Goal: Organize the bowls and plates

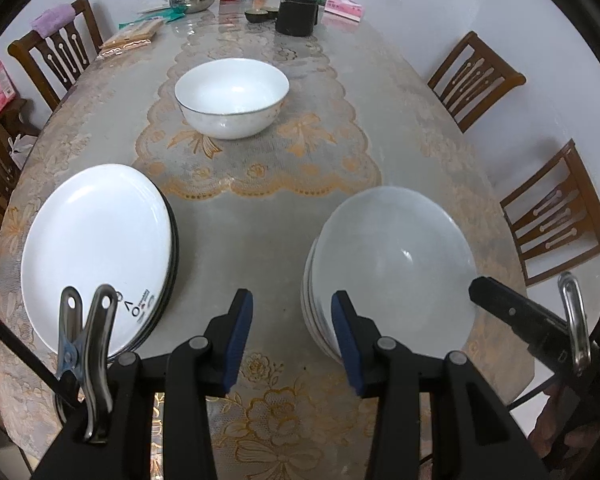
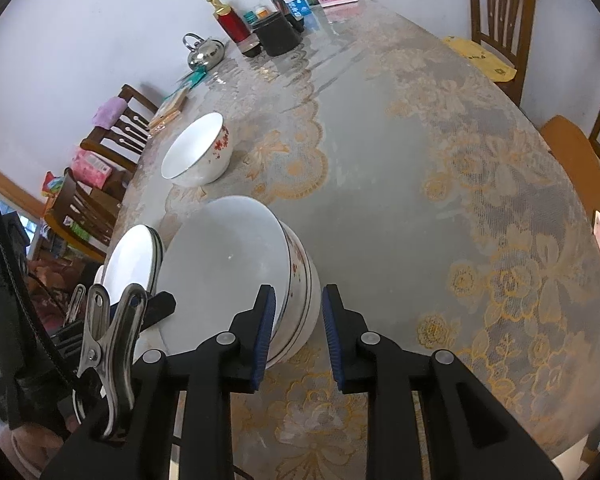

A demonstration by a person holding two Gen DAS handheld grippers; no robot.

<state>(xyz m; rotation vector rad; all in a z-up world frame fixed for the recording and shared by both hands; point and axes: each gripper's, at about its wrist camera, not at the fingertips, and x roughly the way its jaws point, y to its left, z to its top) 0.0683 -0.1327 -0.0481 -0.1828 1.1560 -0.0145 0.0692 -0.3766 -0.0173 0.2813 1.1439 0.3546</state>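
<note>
white wall (image 1: 440, 8), wooden chairs (image 1: 474, 80) (lace-clothed table (image 1: 400, 128))

A: Soft, even daylight here, no hard shadows; the table (image 1: 260, 240) shows only faint grey shade beside the plates (image 1: 100, 248).

B: Glare streaks the glossy far end near the kettle (image 2: 205, 53).

A: Fisheye bends the chairs (image 1: 476, 80) at the edges, with black corners.

B: Sharp centre, softer rim.

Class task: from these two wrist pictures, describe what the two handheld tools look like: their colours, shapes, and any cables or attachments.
Both tools match: the left tool and right tool have angular black linkage arms with round grey pivot pins and blue ribbed pads on the fingertips. A shiny metal spring clip stands at each tool's left side, and a black cable runs past it.
</note>
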